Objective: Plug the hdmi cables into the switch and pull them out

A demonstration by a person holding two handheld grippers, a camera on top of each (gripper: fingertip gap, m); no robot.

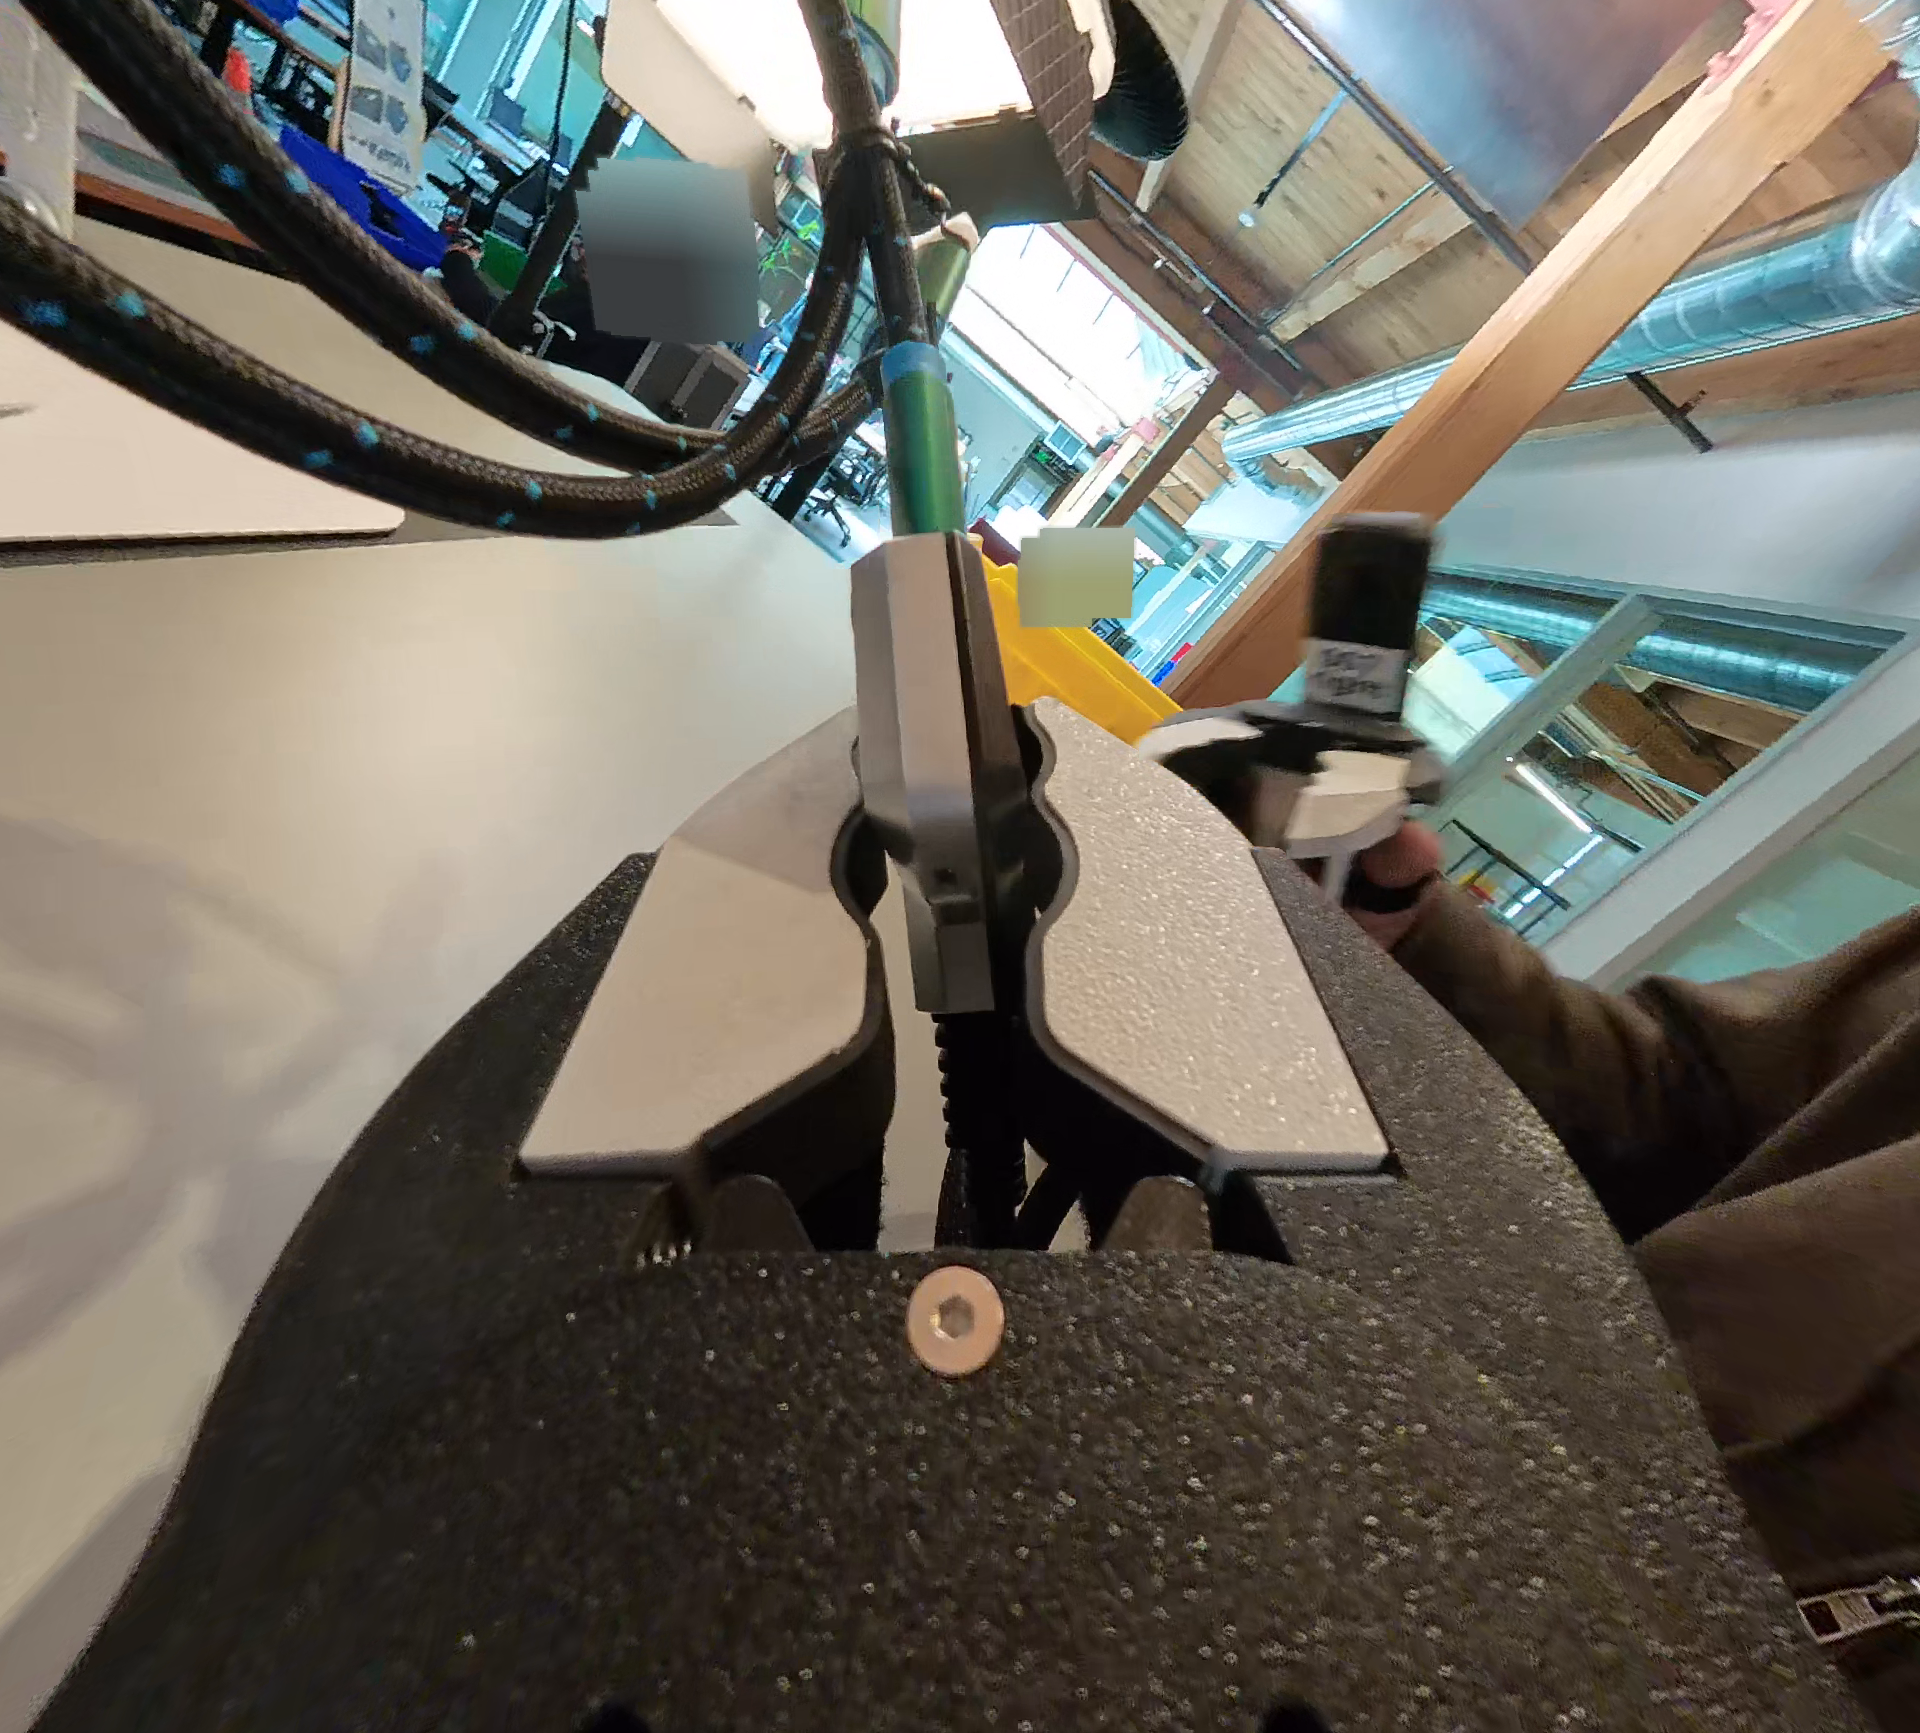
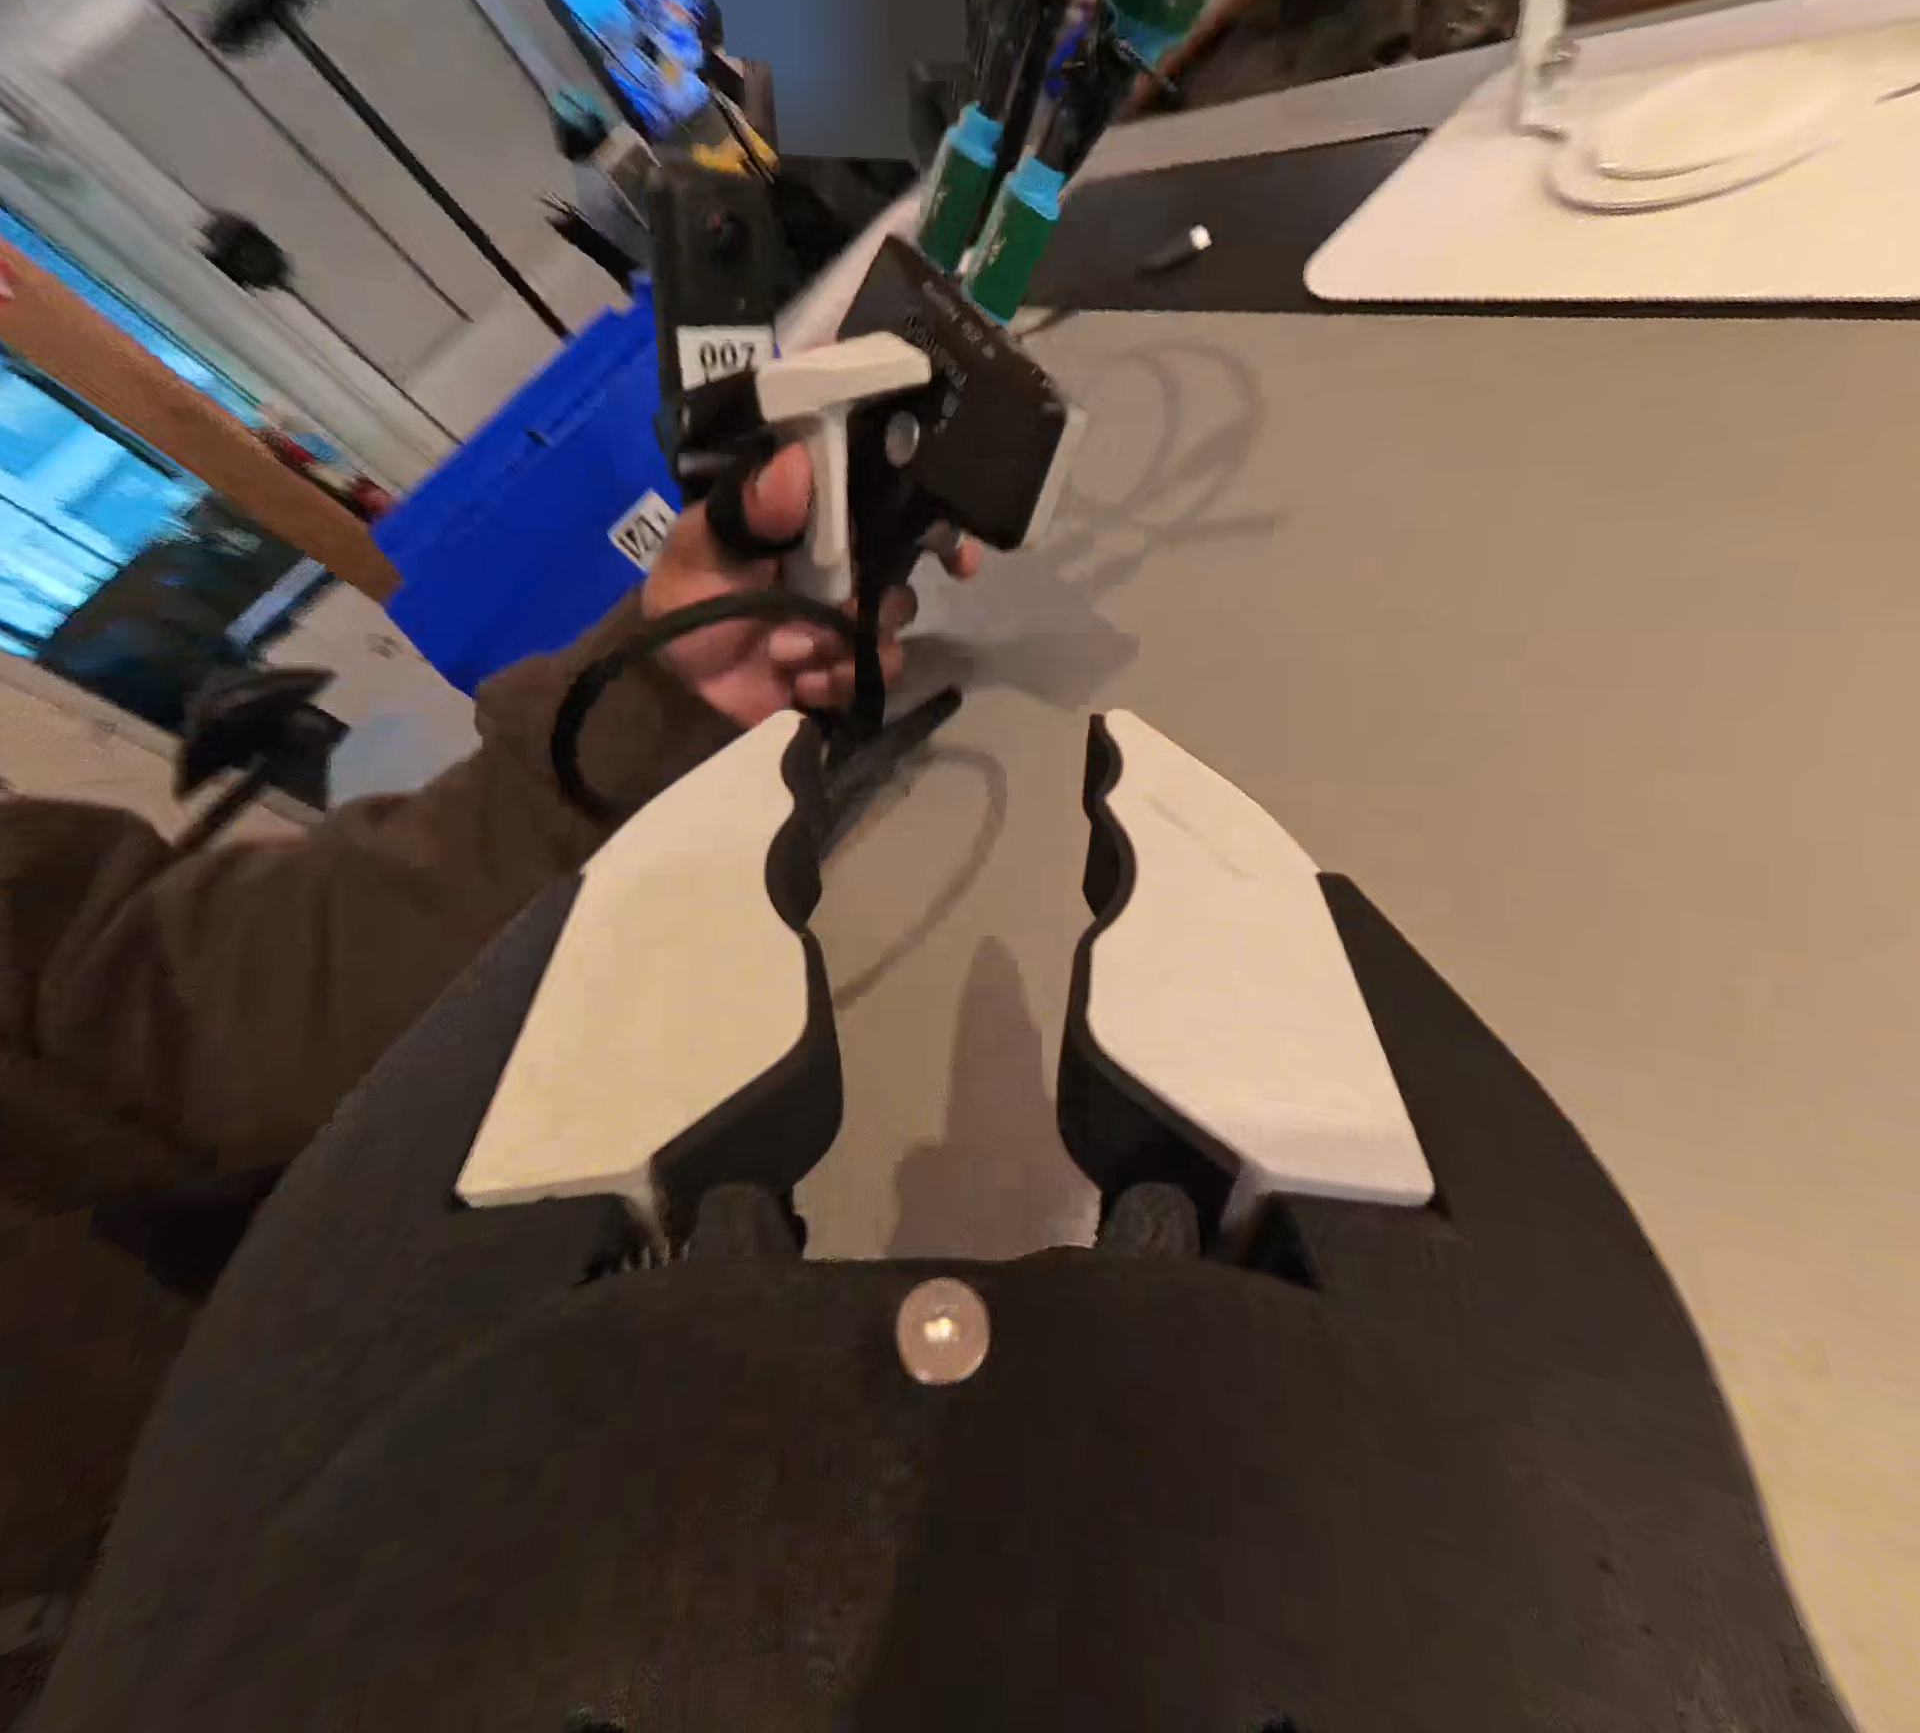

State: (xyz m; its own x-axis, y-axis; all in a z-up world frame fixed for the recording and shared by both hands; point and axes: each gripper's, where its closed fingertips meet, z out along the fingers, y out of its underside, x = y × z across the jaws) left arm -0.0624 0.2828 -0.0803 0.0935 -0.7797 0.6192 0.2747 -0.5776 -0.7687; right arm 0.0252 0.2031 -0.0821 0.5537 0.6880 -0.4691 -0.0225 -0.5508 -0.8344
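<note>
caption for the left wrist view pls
Left gripper clamps a flat grey-and-black device with a green plug above a pale table.

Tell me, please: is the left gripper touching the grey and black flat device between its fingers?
Touching. The left wrist view shows the left gripper shut on the grey and black flat device, both fingers pressing its sides with no gap.

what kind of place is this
Most likely a workshop or lab in an industrial loft: exposed wooden beams and a metal duct overhead, blue storage bins, and a large pale worktable.
</note>
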